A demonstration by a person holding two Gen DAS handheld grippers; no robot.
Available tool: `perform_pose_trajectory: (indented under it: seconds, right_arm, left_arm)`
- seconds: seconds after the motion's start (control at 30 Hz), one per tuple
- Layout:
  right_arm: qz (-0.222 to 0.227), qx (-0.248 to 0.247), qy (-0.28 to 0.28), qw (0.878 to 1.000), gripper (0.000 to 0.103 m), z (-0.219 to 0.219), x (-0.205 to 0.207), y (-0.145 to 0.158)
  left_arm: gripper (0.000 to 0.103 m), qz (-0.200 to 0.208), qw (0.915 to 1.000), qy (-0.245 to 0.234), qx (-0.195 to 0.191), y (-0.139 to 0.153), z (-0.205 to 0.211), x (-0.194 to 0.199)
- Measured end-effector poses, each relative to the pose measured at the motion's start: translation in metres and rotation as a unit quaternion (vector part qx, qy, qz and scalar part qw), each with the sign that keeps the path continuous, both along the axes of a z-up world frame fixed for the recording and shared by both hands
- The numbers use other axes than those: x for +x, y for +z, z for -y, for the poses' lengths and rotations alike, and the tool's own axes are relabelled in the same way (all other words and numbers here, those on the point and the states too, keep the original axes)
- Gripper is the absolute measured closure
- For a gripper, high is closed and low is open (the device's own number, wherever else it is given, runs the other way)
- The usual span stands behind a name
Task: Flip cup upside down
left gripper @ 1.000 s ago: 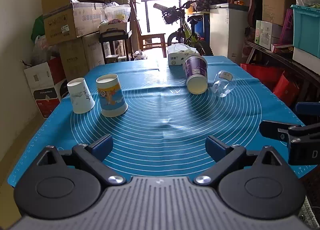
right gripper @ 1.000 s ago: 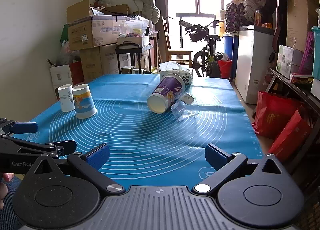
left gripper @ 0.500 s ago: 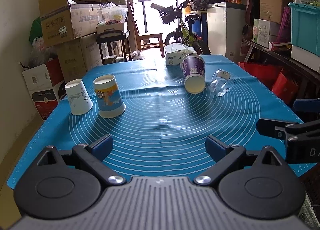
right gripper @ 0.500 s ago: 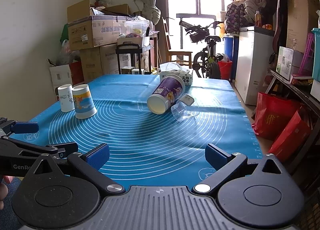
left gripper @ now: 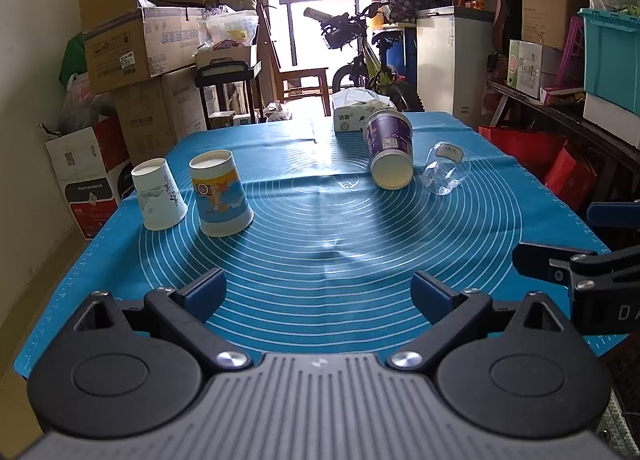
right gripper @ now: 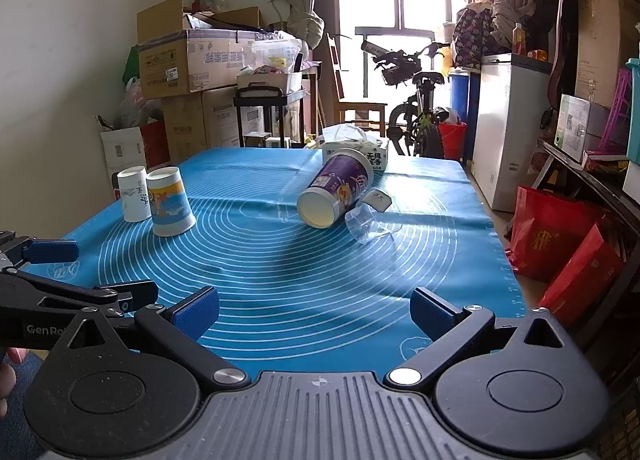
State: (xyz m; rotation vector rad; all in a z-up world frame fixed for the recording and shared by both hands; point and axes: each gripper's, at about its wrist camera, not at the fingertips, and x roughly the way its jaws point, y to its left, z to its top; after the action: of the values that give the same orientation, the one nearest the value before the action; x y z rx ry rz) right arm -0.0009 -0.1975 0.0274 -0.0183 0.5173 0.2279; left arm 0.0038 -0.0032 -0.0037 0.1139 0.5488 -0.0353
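Over the blue mat, both the left hand-held gripper and right hand-held gripper hover level, jaws spread, empty.

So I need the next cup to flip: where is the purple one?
The purple cup lies on its side at the mat's far right, between the tissue box and clear plastic cup.

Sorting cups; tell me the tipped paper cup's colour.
Purple cup with a cream inside, clearest in the right wrist view.

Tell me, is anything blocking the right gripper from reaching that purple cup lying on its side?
Nothing visible. Only bare blue mat lies between the open right gripper and the purple cup; the clear cup lies beside it.
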Motion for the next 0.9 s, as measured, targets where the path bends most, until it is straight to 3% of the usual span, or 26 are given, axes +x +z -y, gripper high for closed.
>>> perform_pose_trajectory:
  seconds: [0.9]
  right_arm:
    - [0.004, 0.005, -0.007, 1.0, 0.0, 0.0073, 0.0039, 0.0018]
  left_arm:
    - [0.005, 0.002, 1.0, 0.005, 0.001, 0.0022, -0.0049, 0.0037]
